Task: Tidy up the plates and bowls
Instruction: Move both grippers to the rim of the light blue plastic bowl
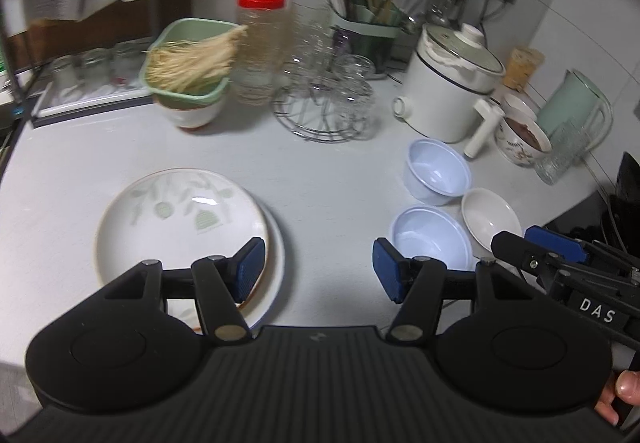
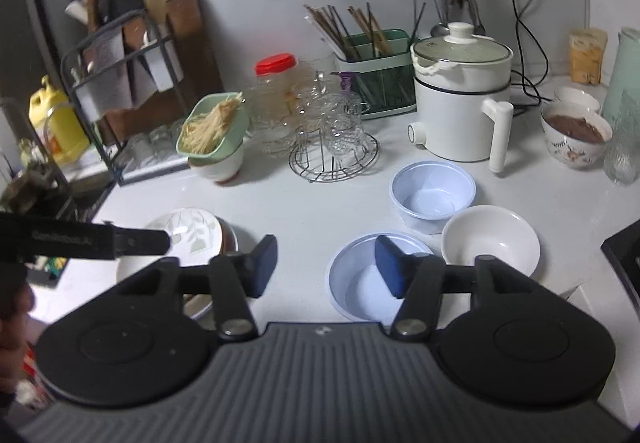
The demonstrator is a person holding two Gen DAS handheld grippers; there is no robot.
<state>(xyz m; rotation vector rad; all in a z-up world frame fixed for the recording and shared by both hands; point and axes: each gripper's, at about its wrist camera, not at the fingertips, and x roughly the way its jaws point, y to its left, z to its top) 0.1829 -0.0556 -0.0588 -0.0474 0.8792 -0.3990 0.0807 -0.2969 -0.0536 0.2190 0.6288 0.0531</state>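
A leaf-patterned plate (image 1: 176, 219) lies stacked on another plate (image 1: 276, 255) on the white counter, left of centre; it also shows in the right wrist view (image 2: 188, 231). Two pale blue bowls (image 1: 430, 243) (image 1: 438, 171) and a white bowl (image 1: 490, 219) sit at the right; in the right wrist view they are the near blue bowl (image 2: 360, 283), the far blue bowl (image 2: 434, 195) and the white bowl (image 2: 492, 239). My left gripper (image 1: 319, 269) is open and empty, its left finger over the plates' edge. My right gripper (image 2: 326, 265) is open and empty above the near blue bowl.
At the back stand a green tub of noodles on a bowl (image 1: 188, 63), a red-lidded jar (image 1: 260, 43), glasses on a wire rack (image 1: 328, 111), a white electric pot (image 1: 448, 87), a utensil holder (image 1: 364, 23) and a filled bowl (image 1: 524, 139). A dish rack (image 2: 120, 91) is at left.
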